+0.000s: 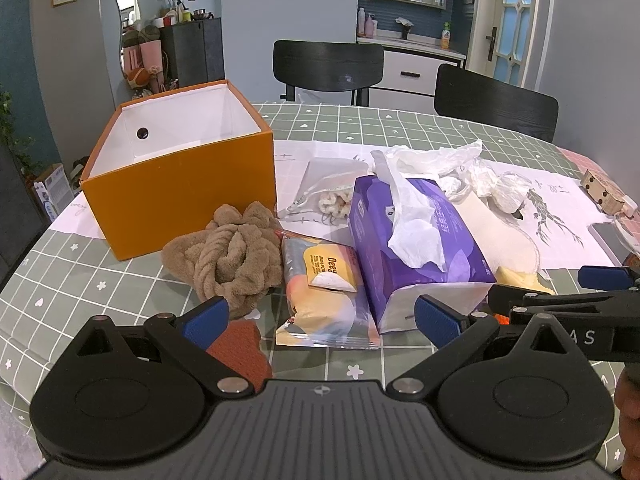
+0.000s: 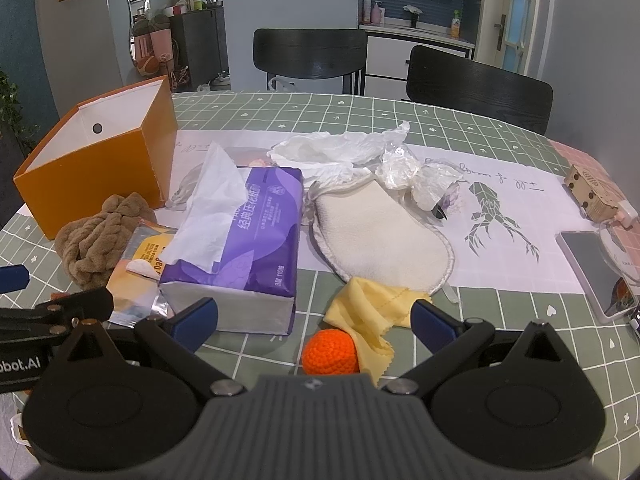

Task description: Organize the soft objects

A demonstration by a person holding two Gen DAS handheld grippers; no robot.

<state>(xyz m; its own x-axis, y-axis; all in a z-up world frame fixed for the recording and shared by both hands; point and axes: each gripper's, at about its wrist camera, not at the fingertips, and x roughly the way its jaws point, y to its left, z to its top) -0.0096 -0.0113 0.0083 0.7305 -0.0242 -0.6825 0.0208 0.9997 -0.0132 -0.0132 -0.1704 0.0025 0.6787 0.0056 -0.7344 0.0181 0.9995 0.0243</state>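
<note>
- Orange box (image 1: 180, 184): open-topped, white inside, nothing visible in it; ahead and to the left of the left gripper (image 1: 322, 314).
- Brown knitted cloth (image 1: 232, 252): bunched heap against the box's front wall, just beyond the left gripper's left finger.
- Rust-red pad (image 1: 240, 350): flat on the table, partly behind the left gripper's left finger.
- Snack packet (image 1: 320, 300): lies flat between the left gripper's spread fingers, touching the tissue pack.
- Left gripper: jaws wide apart, holding nothing.
- Purple tissue pack (image 2: 248, 236): one tissue pulled up; ahead-left of the right gripper (image 2: 314, 316).
- Orange crocheted ball (image 2: 330, 352): between the right gripper's fingers, close to its body, resting on the yellow cloth's edge.
- Yellow cloth (image 2: 372, 312): crumpled, just ahead of the right gripper, reaching its right finger.
- Cream mitt (image 2: 376, 236): flat, beyond the yellow cloth.
- Right gripper: jaws fully spread, gripping nothing.
- Phone (image 2: 592, 268): far right of the right gripper.
</note>
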